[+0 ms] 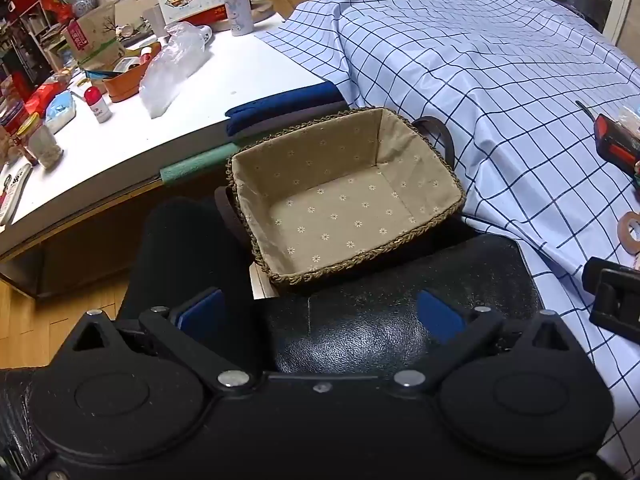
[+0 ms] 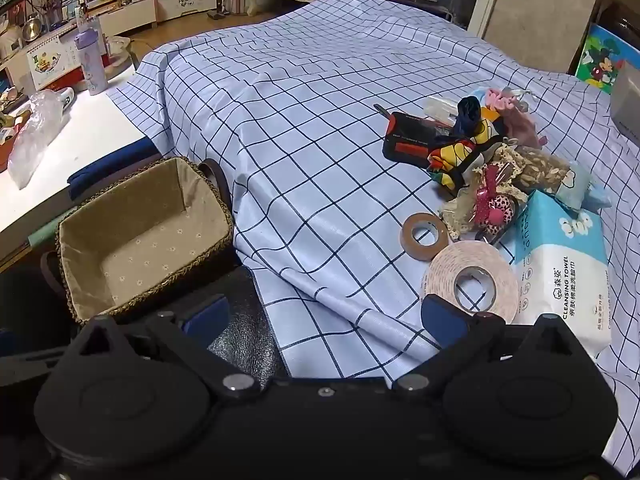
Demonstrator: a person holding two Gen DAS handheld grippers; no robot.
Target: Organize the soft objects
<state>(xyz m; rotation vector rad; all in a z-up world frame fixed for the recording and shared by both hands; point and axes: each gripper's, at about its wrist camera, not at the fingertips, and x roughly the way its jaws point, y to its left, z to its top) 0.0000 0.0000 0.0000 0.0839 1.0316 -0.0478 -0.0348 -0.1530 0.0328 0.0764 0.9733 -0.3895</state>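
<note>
Soft things — a bright patterned cloth (image 2: 460,152), a pink pouch (image 2: 520,128), a lacy sachet (image 2: 532,166) and a pack of cleansing towels (image 2: 560,264) — are lying heaped together on the checked cloth (image 2: 304,128), well to the right of the basket (image 2: 144,232). The basket is sitting empty at the cloth's near left edge, probably parked there as the place the soft pieces are meant to end up, within reach of both hands.

The left gripper (image 1: 320,312) is hovering just short of the basket (image 1: 344,192), jaws spread wide with nothing between them. The right gripper (image 2: 324,316) is likewise standing open and empty, tilting down toward the heap.

Hard items are lying mixed into the pile — two rolls of tape (image 2: 470,280) at its near edge and a black and red case (image 2: 408,140) behind. The nearer roll is sitting right in front of the right gripper, so it looks likely to get in the way of any reach for the sachet or cloth. The white table (image 1: 224,80) on the left is carrying unrelated clutter.
</note>
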